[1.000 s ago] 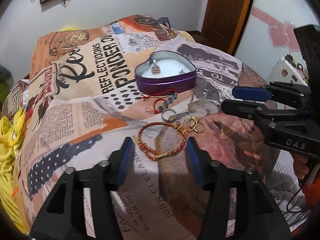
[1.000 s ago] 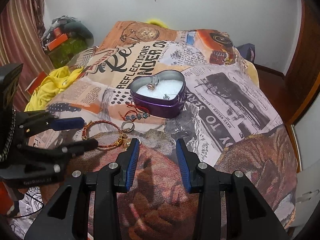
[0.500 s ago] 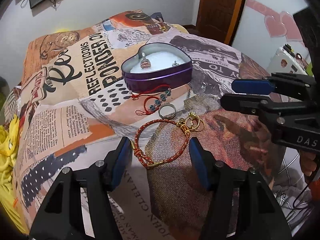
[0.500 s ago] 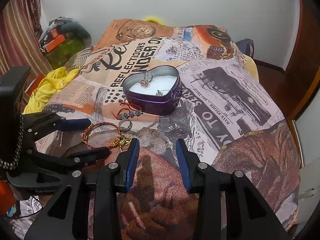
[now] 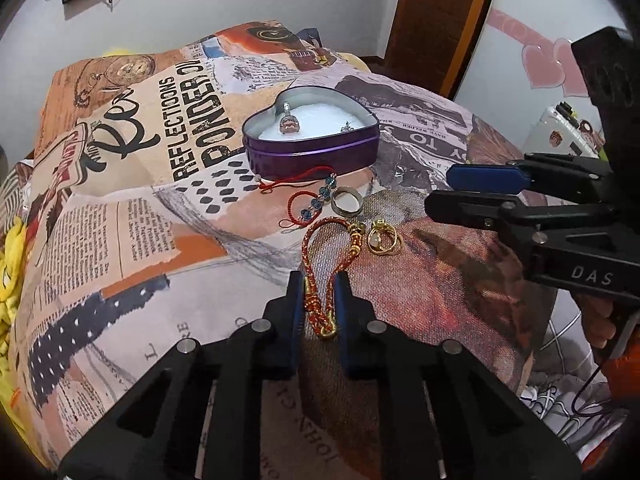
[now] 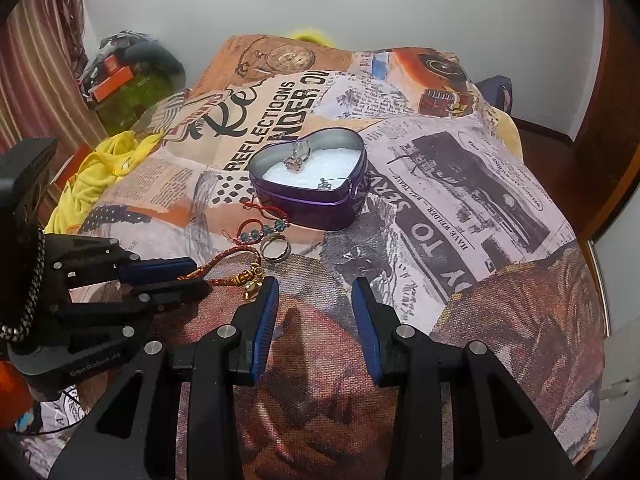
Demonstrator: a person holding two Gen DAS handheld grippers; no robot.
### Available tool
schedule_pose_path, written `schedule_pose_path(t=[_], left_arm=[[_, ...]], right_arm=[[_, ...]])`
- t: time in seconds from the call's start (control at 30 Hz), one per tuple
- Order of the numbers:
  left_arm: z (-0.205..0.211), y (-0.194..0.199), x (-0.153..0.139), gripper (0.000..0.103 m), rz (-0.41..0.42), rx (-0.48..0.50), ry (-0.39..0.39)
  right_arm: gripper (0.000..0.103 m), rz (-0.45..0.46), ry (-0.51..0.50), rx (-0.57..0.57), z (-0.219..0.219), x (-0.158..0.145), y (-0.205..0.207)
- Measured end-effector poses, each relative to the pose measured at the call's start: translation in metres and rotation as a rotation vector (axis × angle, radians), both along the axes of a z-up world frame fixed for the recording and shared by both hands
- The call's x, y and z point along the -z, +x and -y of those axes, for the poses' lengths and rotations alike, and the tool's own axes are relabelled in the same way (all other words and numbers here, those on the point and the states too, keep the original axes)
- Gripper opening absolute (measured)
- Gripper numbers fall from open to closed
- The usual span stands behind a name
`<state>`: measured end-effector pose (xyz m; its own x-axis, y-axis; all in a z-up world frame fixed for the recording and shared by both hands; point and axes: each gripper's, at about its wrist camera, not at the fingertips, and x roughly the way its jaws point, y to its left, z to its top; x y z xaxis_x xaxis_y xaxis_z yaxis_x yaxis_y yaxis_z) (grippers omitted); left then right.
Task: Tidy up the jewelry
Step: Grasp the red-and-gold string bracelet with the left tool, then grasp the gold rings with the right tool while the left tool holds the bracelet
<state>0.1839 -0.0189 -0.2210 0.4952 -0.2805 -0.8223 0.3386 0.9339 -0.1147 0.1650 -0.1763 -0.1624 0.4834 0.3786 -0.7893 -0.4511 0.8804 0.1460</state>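
We work over the bed [image 5: 120, 240] with its newspaper-print cover, where the purple heart-shaped tin [image 5: 312, 152] sits open with a white lining and two small pieces already inside, and the rest of the jewelry lies just in front of it. Our left claw [image 5: 318, 300] has pinched shut on the near end of the red and gold cord bracelet [image 5: 320, 252], squeezing its loop into a narrow oval that runs away from the pads toward the tin. To do this well we judge we should lift straight up and slowly, since the bracelet's far end, with its gold beads, lies touching the gold rings [image 5: 382, 236] and could drag them along. Our right claw [image 6: 314, 312] hovers partly open over bare cover with nothing between its pads. Near the tin lie a silver ring [image 5: 347, 205] and a thin red string with blue beads [image 5: 316, 204]
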Motion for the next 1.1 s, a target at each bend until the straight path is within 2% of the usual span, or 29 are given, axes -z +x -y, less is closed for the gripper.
schedule_pose_path(t=[0.3,0.53,0.9,0.93,1.0,1.1], left_arm=[[-0.01,-0.007,-0.007,0.009,-0.011,-0.043,-0.046],[-0.023,-0.014,-0.017,0.009,0.023,-0.091,-0.044],[-0.03,-0.021,-0.02,0.009,0.038,-0.091,-0.087],[-0.031,-0.021,-0.019,0.009,0.035,-0.095,-0.09],[-0.032,-0.02,-0.018,0.009,0.033,-0.1,-0.099],[-0.032,-0.021,-0.019,0.009,0.041,-0.094,-0.1]], right_arm=[[0.034,-0.002,0.003,-0.033,-0.009,0.001,-0.003],[0.034,-0.015,-0.005,-0.08,-0.022,0.008,-0.004],[0.034,-0.013,-0.058,-0.139,-0.047,0.02,-0.002],[0.032,-0.01,-0.061,-0.141,-0.048,0.021,-0.002],[0.023,-0.001,-0.067,-0.146,-0.048,0.021,-0.002],[0.018,0.004,-0.073,-0.144,-0.047,0.021,-0.002]])
